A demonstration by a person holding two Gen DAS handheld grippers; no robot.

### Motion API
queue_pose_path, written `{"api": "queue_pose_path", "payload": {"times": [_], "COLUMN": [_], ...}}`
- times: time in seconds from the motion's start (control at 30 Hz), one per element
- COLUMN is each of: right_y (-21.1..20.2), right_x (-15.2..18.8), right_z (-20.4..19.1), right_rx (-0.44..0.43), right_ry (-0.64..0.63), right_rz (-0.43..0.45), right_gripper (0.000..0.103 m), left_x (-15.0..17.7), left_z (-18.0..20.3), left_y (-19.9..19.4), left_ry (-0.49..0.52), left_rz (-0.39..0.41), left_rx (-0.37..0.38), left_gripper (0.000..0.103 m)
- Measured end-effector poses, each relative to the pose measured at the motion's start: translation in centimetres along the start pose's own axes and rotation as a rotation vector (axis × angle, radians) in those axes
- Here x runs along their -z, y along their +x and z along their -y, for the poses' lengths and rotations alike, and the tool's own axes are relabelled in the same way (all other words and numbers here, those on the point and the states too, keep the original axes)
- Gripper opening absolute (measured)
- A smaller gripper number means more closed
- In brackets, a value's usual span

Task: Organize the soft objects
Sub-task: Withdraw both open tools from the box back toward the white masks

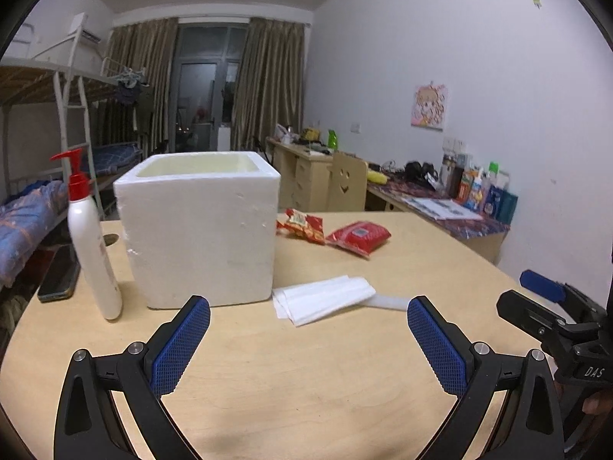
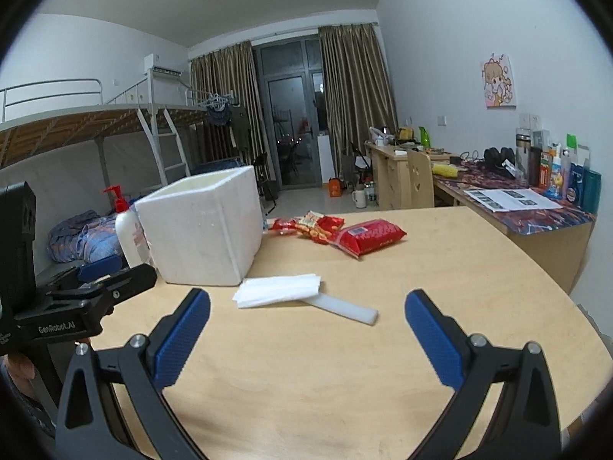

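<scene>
- My left gripper [image 1: 308, 318], black with blue textured pads, hangs above the pale wooden table [image 1: 345, 402] with its jaws spread wide and nothing between them.
- My right gripper [image 2: 306, 312] is the same: jaws wide apart, empty, held over the near part of the table.
- From the left wrist camera I can see the right gripper off at the right edge; from the right wrist camera the left one shows at the left edge.
- A stack of folded white tissues [image 1: 323, 299] lies flat on the table ahead of both grippers, touching neither.
- Its far right edge overlaps a flat white foam strip [image 2: 345, 308], which sticks out toward the right.
- A square white styrofoam box [image 1: 199, 230], open on top, stands just left of the tissues, its near corner almost touching them.
- I cannot see what, if anything, is inside the box.
- A tall white pump bottle with a red nozzle [image 1: 90, 237] stands upright left of the box, close to it.
- A dark phone [image 1: 59, 274] lies flat at the table's left edge, beyond the bottle.
- Further back, right of the box, a red plastic pack with a label [image 1: 358, 237] lies on the table.
- A crumpled red-and-yellow snack bag [image 1: 300, 226] lies just beside it, nearer the box.
</scene>
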State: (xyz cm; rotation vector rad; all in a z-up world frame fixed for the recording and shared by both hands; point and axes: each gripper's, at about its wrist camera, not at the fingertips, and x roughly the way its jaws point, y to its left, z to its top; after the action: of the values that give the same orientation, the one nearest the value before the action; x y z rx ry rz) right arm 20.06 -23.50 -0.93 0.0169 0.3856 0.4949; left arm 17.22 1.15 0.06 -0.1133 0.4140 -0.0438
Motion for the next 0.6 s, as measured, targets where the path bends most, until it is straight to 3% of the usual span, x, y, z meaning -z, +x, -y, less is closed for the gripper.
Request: {"api": "queue_pose_path", "payload": {"times": [0.23, 0.6], "right_y": [1.6, 3.9], "right_x": [0.5, -0.1], "right_z": [0.9, 2.7], "right_rx": [0.019, -0.052], "right_ry": [-0.009, -0.009], "right_rz": [-0.063, -0.132], "right_gripper": [0.103, 0.103], "left_x": [0.2, 0.2], "left_z": [1.1, 2.2], "left_y": [2.3, 6.1], "left_ry": [0.054, 0.064], "left_rz": [-0.067, -0.160], "left_rx": [0.018, 0.015], "left_gripper": [0.103, 0.103]}}
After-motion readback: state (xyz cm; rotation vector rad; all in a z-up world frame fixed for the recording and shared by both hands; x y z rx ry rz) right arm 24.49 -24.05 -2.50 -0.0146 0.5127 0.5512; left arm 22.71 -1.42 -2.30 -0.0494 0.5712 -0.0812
